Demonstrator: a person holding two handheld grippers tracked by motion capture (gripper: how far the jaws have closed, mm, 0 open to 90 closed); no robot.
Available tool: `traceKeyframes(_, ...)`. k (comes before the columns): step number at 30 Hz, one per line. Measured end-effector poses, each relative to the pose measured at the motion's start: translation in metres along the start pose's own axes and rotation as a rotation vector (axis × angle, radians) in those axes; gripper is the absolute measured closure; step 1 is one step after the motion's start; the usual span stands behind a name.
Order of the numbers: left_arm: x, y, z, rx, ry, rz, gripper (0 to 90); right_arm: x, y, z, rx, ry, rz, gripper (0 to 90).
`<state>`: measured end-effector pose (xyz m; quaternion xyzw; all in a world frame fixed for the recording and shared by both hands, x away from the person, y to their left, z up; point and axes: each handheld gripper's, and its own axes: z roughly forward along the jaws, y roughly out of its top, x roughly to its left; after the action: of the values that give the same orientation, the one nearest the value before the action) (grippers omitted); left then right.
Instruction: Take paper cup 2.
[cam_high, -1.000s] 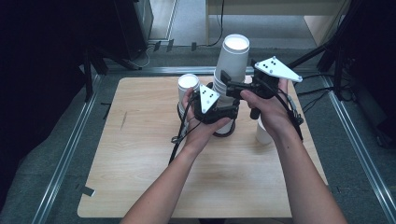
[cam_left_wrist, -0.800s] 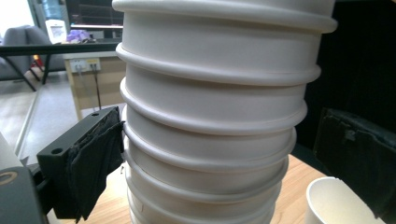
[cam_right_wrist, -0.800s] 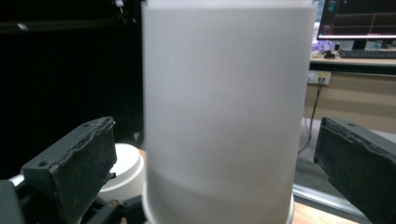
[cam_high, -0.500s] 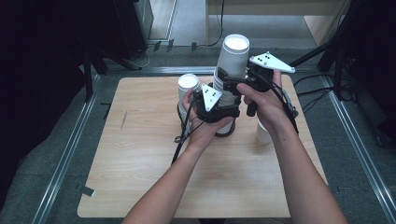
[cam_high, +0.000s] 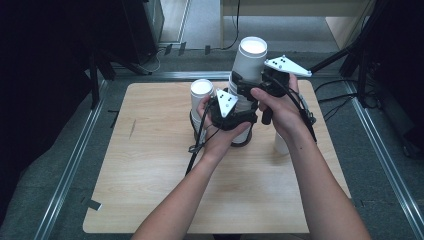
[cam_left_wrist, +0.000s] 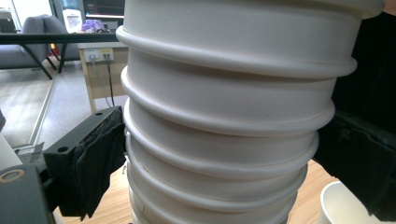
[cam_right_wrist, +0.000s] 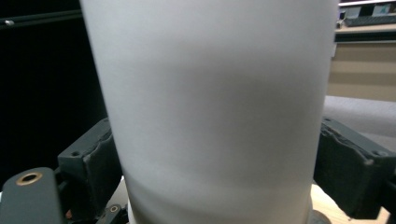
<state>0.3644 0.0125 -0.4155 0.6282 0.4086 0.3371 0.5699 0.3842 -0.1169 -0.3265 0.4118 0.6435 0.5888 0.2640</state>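
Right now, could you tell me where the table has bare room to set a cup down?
The near half of the table, left of the forearms, is bare, as is its far left corner. It is crowded mid-table around the tall cup stack, the shorter stack and both hand-held grippers.

The high view looks forward and down from above the person's side onto the wooden table (cam_high: 150, 190), forearms entering from the bottom edge. The left gripper view sits very close to the stack of white paper cups (cam_left_wrist: 224, 116), facing it level, with floor and desks behind. The right gripper view faces the top cup (cam_right_wrist: 210, 102) higher up. All three views share that stack (cam_high: 245, 75)
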Motion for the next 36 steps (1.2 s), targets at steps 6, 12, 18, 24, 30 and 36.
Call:
traceKeyframes(6, 0.000, 0.000, 0.000, 0.000, -0.001, 0.003, 4.3, 0.002, 0.002, -0.001, -0.018, -0.007, -0.002, 11.8)
traceKeyframes(12, 0.000, 0.000, 0.000, -0.002, -0.002, 0.003, 4.5, 0.002, 0.004, -0.002, -0.024, -0.007, -0.003, 11.7)
traceKeyframes(18, 0.000, 0.000, 0.000, -0.001, -0.002, 0.003, 4.6, 0.002, 0.008, -0.003, -0.042, -0.003, 0.007, 11.8)
traceKeyframes(24, 0.000, 0.000, 0.000, -0.001, -0.002, 0.001, 4.6, 0.004, 0.013, -0.005, -0.054, -0.010, 0.003, 12.5)
traceKeyframes(30, 0.001, 0.000, -0.001, -0.001, -0.002, 0.000, 4.6, 0.010, 0.021, -0.009, -0.111, -0.040, -0.035, 13.9)
traceKeyframes(36, 0.001, 0.000, -0.001, 0.001, -0.003, -0.002, 4.7, 0.015, 0.029, -0.015, -0.162, -0.043, -0.037, 14.6)
